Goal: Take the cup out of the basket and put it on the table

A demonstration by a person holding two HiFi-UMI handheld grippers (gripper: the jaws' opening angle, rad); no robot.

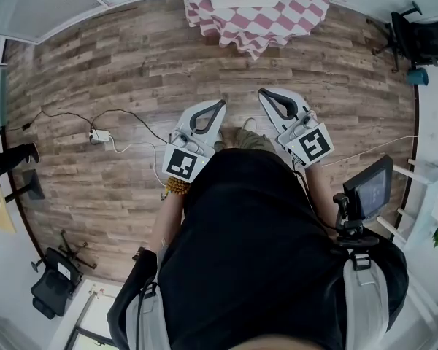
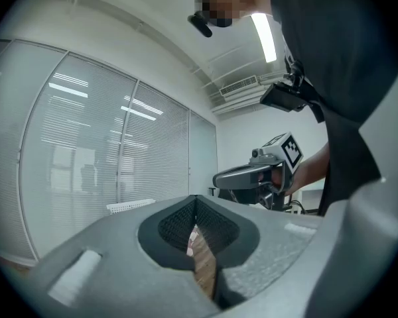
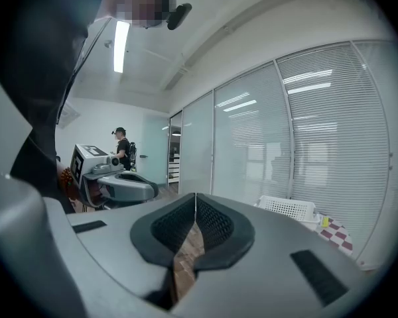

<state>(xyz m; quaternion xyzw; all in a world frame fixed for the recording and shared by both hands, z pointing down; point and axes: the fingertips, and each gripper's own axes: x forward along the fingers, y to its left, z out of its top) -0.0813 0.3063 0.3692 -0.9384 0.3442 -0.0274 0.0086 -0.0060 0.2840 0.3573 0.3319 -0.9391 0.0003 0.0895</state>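
Two grippers are up front, neither on anything. The left gripper has its jaws pressed together at the tips w/ nothing btwn them. The right gripper is the same, jaws fully closed & empty. I've got them side by side, a little apart, above the brown wood-plank floor, tips aimed at the far side of the room. Far ahead stands the table w/ red-and-white checked cloth, well apart from both grippers. On it, clearest in the right gripper view, sits the white plastic mesh basket, near the window blinds. I can't make out the cup in any view, so I can't tell whether it's in the basket. A small yellow thing lies on the cloth just right of the basket. On the floor to the left is a white power strip w/ cables trailing. A dark monitor on a stand is near, on the right, & a black office chair is far right.
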